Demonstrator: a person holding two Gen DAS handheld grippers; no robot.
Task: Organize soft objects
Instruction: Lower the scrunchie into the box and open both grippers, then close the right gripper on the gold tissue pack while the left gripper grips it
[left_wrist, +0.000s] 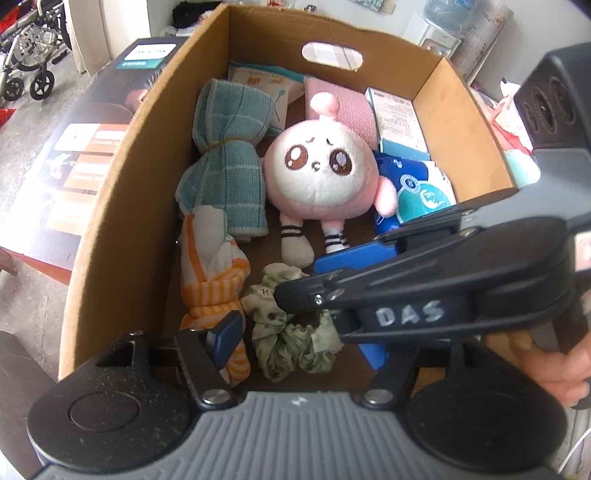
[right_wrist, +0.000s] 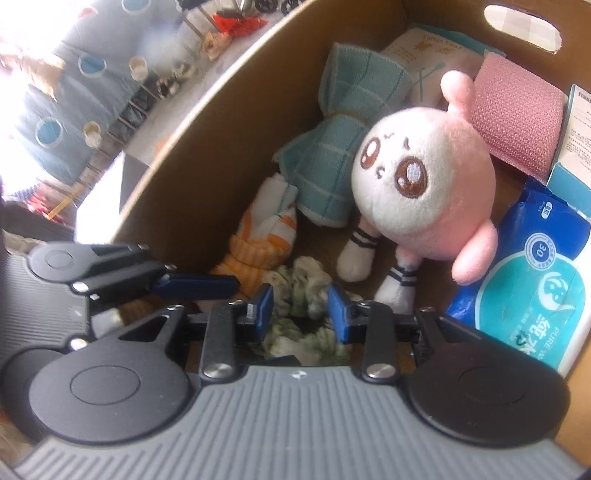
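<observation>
Evidently a placing step is in hand: a green-and-white scrunchie (right_wrist: 306, 317) lies on the floor of the cardboard box (left_wrist: 122, 206), at its near end, and both grippers are held over it. The right gripper (right_wrist: 301, 314) is spread, its blue pads standing on either side of the scrunchie without pressing on it, so far as can be seen. The left gripper (left_wrist: 295, 339) is spread wider; one pad is seen just beside an orange-and-white rolled cloth (left_wrist: 210, 273), while its other finger is largely hidden behind the right gripper, which crosses in front. Nothing is pinched by either.

Farther in, a pink plush toy (left_wrist: 321, 173) lies at the middle, a teal checked cloth (left_wrist: 225, 158) to its left, a blue wipes packet (right_wrist: 524, 284) to its right, and a pink cloth (right_wrist: 517, 125) at the far end.

The scrunchie is judged to be set down already. Next, both grippers would need to be lifted clear of the box without snagging the fabric, and any soft thing still outside would have to be found; none can be made out.
</observation>
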